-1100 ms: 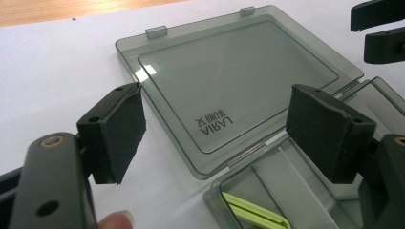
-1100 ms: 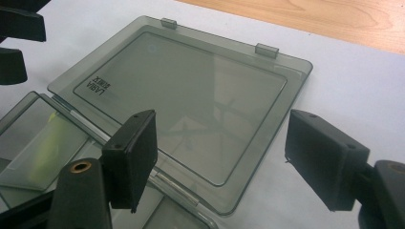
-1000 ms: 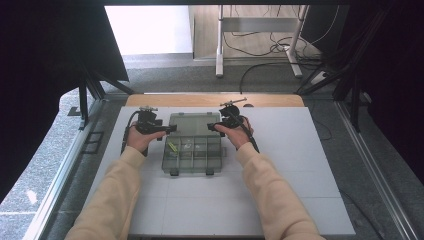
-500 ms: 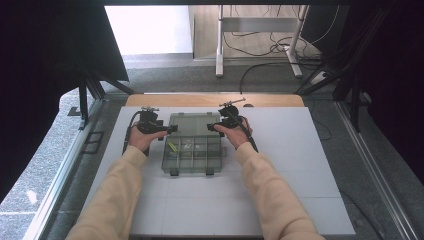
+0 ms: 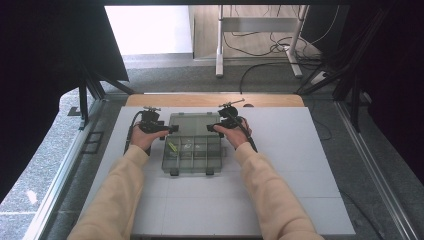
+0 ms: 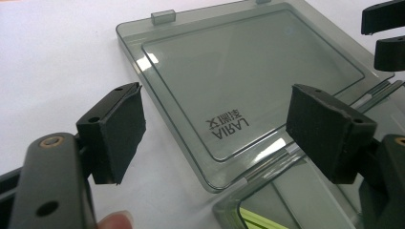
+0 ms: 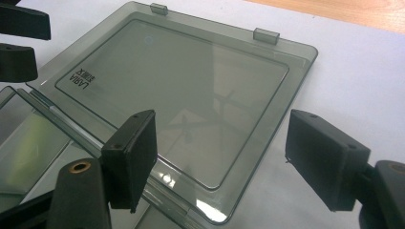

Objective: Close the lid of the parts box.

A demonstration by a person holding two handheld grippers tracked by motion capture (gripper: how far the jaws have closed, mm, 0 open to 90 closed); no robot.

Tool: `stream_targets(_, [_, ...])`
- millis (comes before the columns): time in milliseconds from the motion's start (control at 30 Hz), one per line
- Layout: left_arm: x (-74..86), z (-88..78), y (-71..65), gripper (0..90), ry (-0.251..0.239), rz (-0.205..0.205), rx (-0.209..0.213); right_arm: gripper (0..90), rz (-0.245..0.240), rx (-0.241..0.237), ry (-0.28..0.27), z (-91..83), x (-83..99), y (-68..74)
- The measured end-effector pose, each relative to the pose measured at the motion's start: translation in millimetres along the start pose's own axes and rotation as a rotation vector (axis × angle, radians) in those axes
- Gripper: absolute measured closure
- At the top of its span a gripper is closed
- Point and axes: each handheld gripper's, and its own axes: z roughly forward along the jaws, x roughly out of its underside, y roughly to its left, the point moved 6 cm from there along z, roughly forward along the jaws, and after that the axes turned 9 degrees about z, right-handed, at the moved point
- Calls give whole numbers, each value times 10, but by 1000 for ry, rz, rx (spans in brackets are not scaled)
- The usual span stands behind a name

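The compartment box [image 5: 192, 152] lay mid-table on the white mat [image 5: 300, 165], its smoked lid [image 6: 248, 81] folded flat behind it, with nothing obstructing either side. The left gripper [image 5: 159, 129] and right gripper [image 5: 220, 127] flanked the hinge line, each with jaws apart and holding nothing. Against the earlier frames, both grippers and the box were unchanged in position.

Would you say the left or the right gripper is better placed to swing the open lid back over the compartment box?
Neither clearly: it looks even. The left gripper and right gripper are both open, each straddling a hinge-side corner of the lid, which lies flat behind the box. Lifting with both together seems safest.
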Motion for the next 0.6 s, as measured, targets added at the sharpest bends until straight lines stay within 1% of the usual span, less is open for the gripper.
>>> stream_targets(600, [5, 75, 0, 209, 23, -18, 15, 254, 20, 13, 14, 70, 24, -75])
